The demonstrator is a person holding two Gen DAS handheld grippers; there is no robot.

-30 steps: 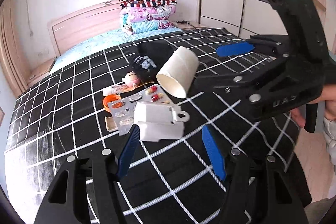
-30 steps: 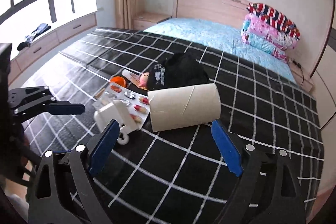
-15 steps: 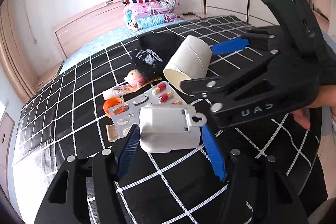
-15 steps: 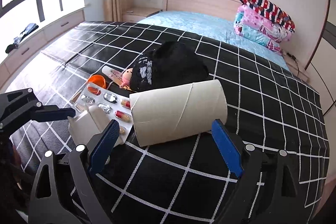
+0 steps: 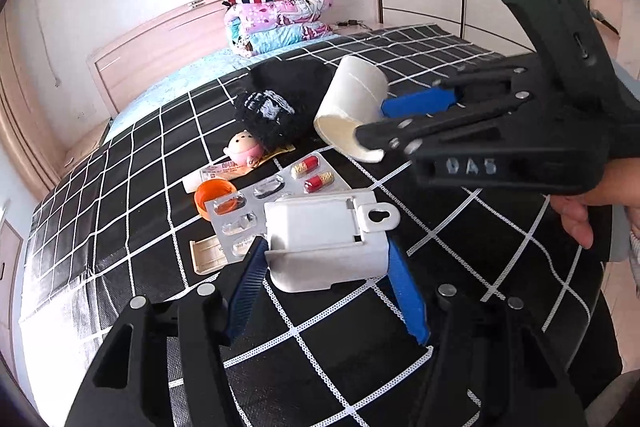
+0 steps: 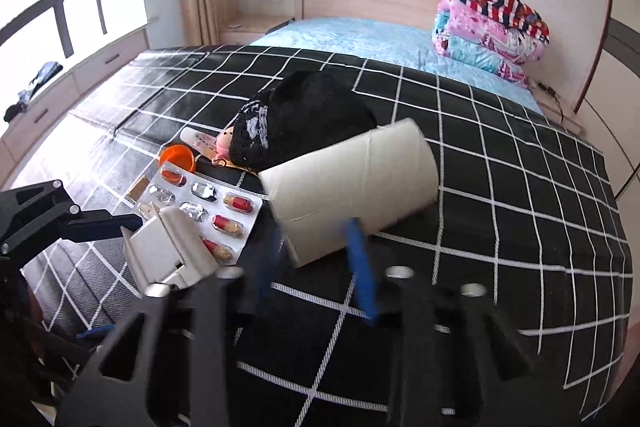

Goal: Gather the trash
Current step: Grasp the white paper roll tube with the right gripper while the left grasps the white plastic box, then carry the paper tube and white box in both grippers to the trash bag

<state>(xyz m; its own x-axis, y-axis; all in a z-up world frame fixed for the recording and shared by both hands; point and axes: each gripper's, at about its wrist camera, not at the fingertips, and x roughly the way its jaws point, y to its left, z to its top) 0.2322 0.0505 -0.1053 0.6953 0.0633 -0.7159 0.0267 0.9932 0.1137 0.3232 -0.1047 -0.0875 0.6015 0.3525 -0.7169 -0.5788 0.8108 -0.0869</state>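
Trash still lies on the bed (image 6: pixel 500 155), none collected: right tool (image 6: pixel 316 247), jaws just closing, pinches the cardboard tube (image 6: pixel 352 183) wall; left tool (image 5: pixel 326 267) brackets the white plastic box (image 5: pixel 324 235), clamping unclear. Pill sheet (image 5: pixel 272 191) at 11 o'clock; headboard, folded quilts (image 6: pixel 492 27) beyond.

My left wrist camera looks steeply down, close over the white box (image 5: pixel 326 239); my right one, from its three o'clock, faces the cardboard tube (image 6: pixel 352 187). Both share the blister pack (image 5: pixel 276 195) and bed (image 6: pixel 500 187).
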